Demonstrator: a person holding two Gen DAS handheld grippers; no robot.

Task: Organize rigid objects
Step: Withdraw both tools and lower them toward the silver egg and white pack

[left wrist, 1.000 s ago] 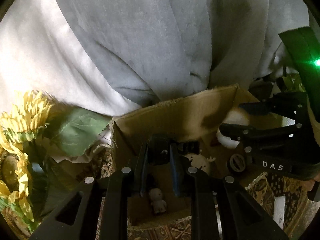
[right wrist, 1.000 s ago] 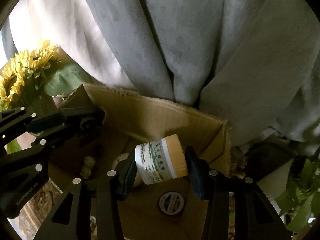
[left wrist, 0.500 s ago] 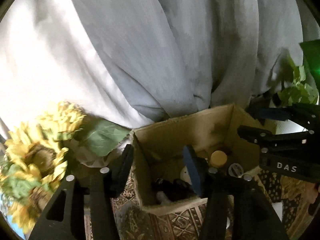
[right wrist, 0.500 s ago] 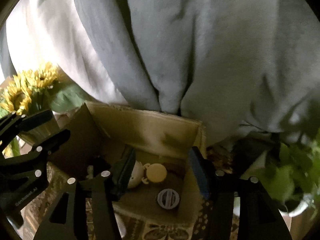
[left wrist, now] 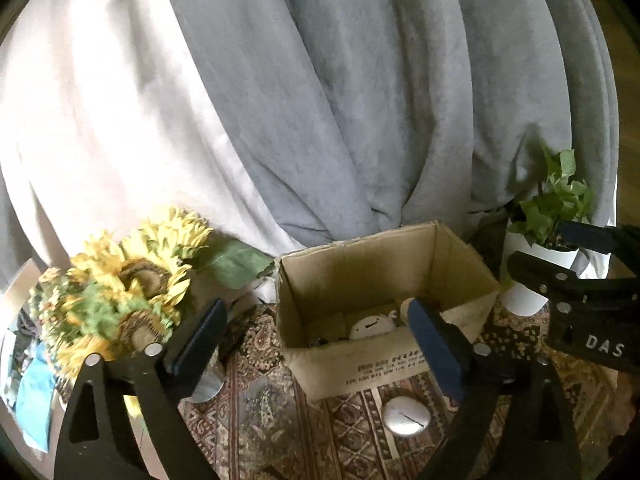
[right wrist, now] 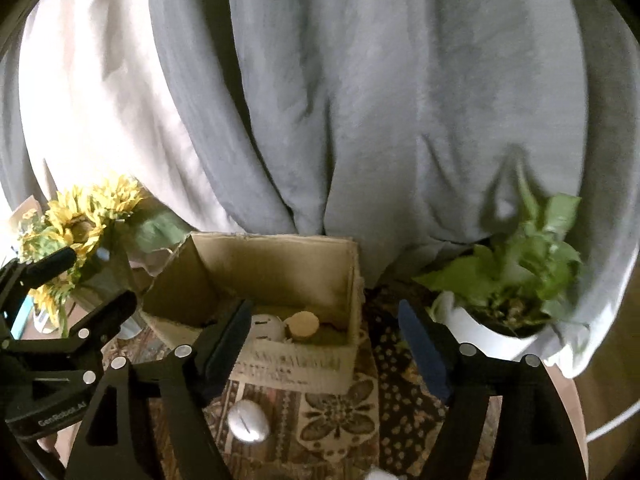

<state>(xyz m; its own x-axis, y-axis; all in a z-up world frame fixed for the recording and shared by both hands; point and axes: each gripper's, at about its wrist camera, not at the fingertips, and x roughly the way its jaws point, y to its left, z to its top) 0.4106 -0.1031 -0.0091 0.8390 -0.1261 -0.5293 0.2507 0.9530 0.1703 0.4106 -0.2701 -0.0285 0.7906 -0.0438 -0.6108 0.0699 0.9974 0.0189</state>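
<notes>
An open cardboard box (left wrist: 352, 276) stands on a patterned rug; it also shows in the right wrist view (right wrist: 276, 268). Inside lie a white round object (left wrist: 370, 326) (right wrist: 266, 326) and a jar with a tan lid (right wrist: 304, 322). A white oval object (left wrist: 406, 416) (right wrist: 248, 420) lies on the rug in front of the box. My left gripper (left wrist: 316, 344) is open and empty, held back from the box. My right gripper (right wrist: 324, 340) is open and empty, also in front of the box.
Sunflowers in a vase (left wrist: 120, 284) (right wrist: 76, 220) stand left of the box. A potted green plant in a white pot (left wrist: 536, 264) (right wrist: 504, 292) stands to its right. A grey and white curtain (left wrist: 320, 100) hangs behind.
The left gripper let go of a dark object and the right let go of the jar into the box. Both opened and pulled back and up from the box.
</notes>
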